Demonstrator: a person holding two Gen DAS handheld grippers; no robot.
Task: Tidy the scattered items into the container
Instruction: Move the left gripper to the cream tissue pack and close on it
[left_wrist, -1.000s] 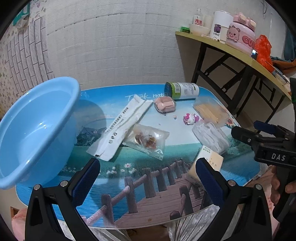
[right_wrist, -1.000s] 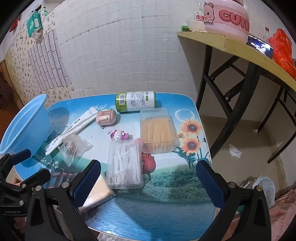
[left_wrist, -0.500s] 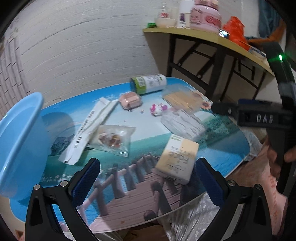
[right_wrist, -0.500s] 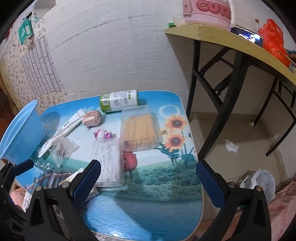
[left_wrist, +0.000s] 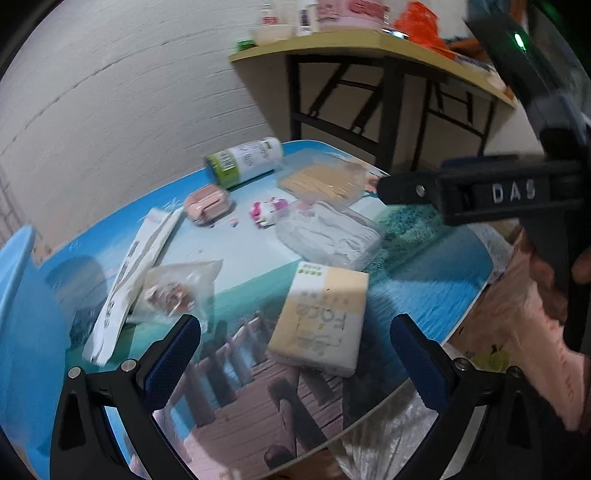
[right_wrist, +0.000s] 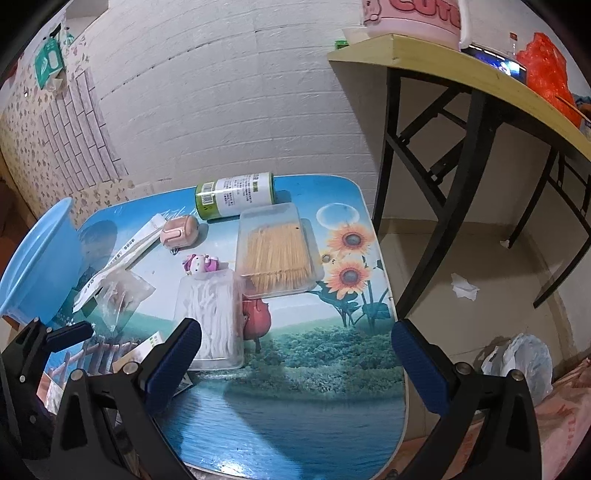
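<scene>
Both grippers, left gripper (left_wrist: 295, 332) and right gripper (right_wrist: 295, 345), hover wide-jawed; best lower squarely over the tissue pack (left_wrist: 319, 314), then carry it to the blue basin (right_wrist: 37, 258).

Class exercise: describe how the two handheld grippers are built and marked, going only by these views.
Both the left gripper and the right gripper have black angular frames with silver screws and ribbed blue finger pads. The right gripper's body carries raised "DAS" lettering and a green indicator light. No cables are visible.

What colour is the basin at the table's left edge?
Light blue plastic basin, plain with no pattern; the right wrist view shows it best.
</scene>
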